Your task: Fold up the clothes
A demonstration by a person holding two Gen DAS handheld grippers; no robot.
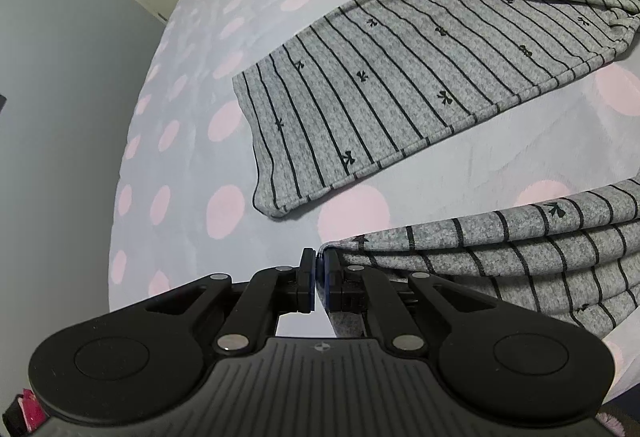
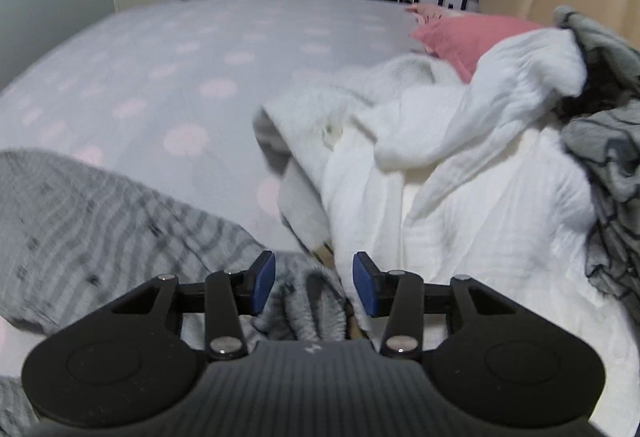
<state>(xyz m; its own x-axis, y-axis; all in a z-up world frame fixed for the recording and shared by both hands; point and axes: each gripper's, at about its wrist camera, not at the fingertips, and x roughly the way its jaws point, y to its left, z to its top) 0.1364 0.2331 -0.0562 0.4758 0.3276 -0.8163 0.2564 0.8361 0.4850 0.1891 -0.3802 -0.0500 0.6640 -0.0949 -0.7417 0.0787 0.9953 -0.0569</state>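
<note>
Spread on the dotted bed (image 1: 192,157), the striped garment (image 1: 400,77) is mid-fold: left claw (image 1: 319,277) pinches its near hem, right claw (image 2: 314,287) gapes, seemingly empty, needing a matching corner.

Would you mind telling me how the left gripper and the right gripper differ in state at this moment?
The left gripper has its jaws shut, pinching an edge of the grey striped garment; the right gripper has its jaws apart, pads pressing on nothing. The left gripper's view is sharp; the right gripper's view is blurred. The left gripper faces only the striped garment on the spotted bedspread; the right gripper also faces a white pile. Both are black with blue pads.
</note>
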